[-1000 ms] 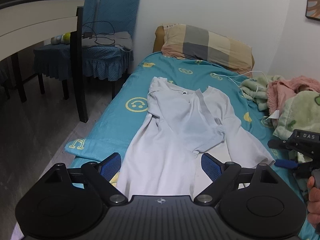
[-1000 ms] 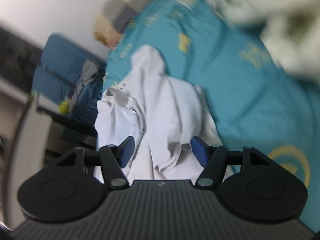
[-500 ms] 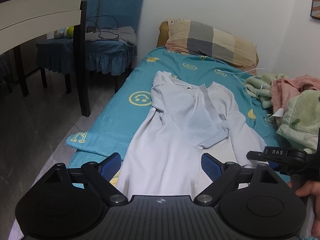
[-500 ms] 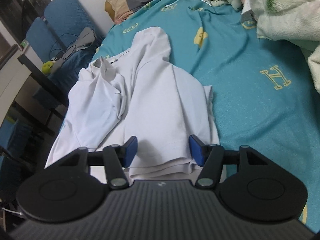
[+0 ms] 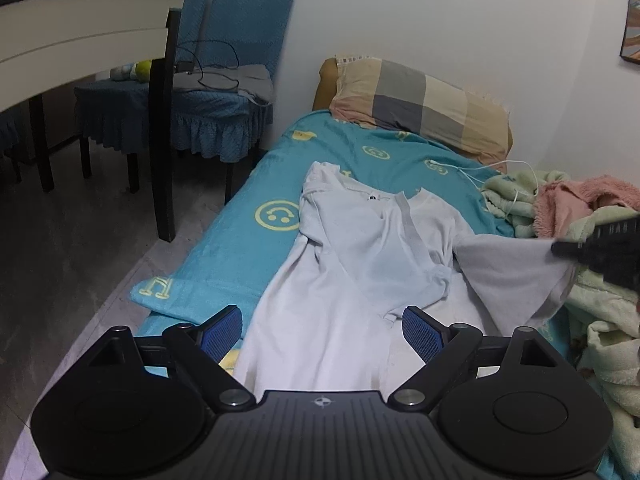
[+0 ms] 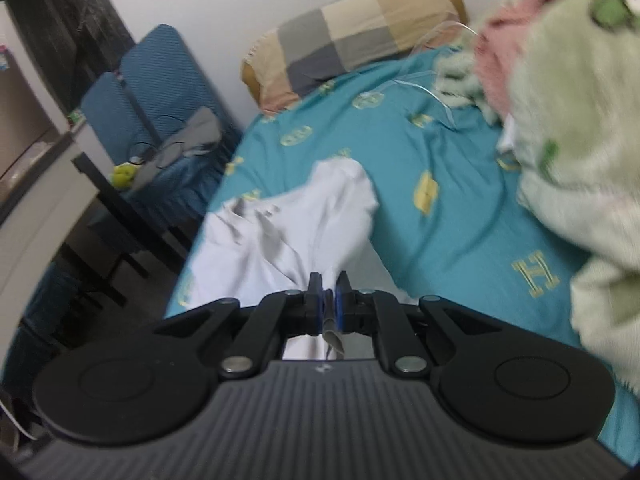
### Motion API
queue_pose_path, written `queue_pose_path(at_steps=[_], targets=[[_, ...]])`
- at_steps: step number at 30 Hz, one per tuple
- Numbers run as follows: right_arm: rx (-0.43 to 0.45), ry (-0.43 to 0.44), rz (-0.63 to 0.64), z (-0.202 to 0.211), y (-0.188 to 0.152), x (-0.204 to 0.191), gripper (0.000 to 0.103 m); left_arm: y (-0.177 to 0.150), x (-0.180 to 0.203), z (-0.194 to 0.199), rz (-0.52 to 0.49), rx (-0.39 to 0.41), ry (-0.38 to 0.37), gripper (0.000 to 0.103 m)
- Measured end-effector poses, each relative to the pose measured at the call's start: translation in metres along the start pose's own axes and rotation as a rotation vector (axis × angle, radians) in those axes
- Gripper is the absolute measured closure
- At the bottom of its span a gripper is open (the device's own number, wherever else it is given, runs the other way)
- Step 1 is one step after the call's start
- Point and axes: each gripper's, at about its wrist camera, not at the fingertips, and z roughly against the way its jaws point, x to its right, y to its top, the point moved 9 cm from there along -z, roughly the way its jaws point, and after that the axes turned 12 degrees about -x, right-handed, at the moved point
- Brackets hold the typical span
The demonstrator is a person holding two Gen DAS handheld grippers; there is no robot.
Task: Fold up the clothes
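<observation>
A white t-shirt (image 5: pixel 344 280) lies partly folded on the teal bed sheet (image 5: pixel 248 248), collar toward the pillow. My left gripper (image 5: pixel 322 330) is open and empty, its blue pads either side of the shirt's lower part near the bed's front edge. My right gripper (image 6: pixel 328 304) is shut on the shirt's right edge (image 6: pixel 332 320) and holds that side lifted off the bed; it shows in the left wrist view (image 5: pixel 600 248) at the far right with cloth (image 5: pixel 512 276) stretched up to it. The shirt also shows in the right wrist view (image 6: pixel 304 232).
A checked pillow (image 5: pixel 420 104) lies at the bed's head by the wall. A heap of green and pink blankets (image 5: pixel 592 240) fills the right side, with a white cable (image 5: pixel 480 170) beside it. Blue chairs (image 5: pixel 224 80) and a table (image 5: pixel 80 28) stand on the left.
My right gripper has shut on the shirt's right edge and lifted it up and to the right. My left gripper has stayed open over the shirt's lower part.
</observation>
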Motion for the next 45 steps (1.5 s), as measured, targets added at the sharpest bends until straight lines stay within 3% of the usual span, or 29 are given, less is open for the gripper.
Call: queue_pose_path(at_steps=[7, 13, 19, 22, 25, 27, 31, 38, 45], targets=[[-0.028, 0.129, 0.038, -0.025, 0.054, -0.095, 0.094, 0.022, -0.031, 0.021, 0.06, 0.073, 0.056, 0.014], [-0.103, 0.17, 0.071, -0.109, 0.072, -0.176, 0.094, 0.032, -0.071, 0.02, 0.14, 0.087, 0.09, 0.014], [-0.17, 0.078, 0.115, -0.21, 0.049, -0.19, 0.094, 0.026, -0.093, -0.006, 0.182, 0.025, 0.082, 0.014], [-0.187, 0.046, 0.108, -0.241, 0.036, -0.175, 0.093, 0.023, -0.093, -0.016, 0.182, 0.002, 0.069, 0.014], [-0.171, 0.096, 0.08, -0.244, 0.027, -0.166, 0.091, 0.02, -0.094, -0.026, 0.182, -0.02, 0.056, 0.014], [-0.168, 0.112, 0.082, -0.231, 0.024, -0.162, 0.084, 0.018, -0.093, -0.032, 0.18, -0.033, 0.048, 0.014], [-0.14, 0.134, 0.112, -0.179, 0.012, -0.156, 0.052, 0.013, -0.081, -0.028, 0.134, -0.025, 0.047, 0.014], [-0.05, 0.157, 0.124, -0.029, -0.033, -0.127, 0.05, 0.005, -0.047, -0.015, 0.052, -0.007, 0.036, 0.014], [-0.002, 0.046, 0.034, 0.093, -0.119, -0.053, 0.049, -0.028, 0.002, 0.015, -0.059, -0.015, 0.002, 0.014]])
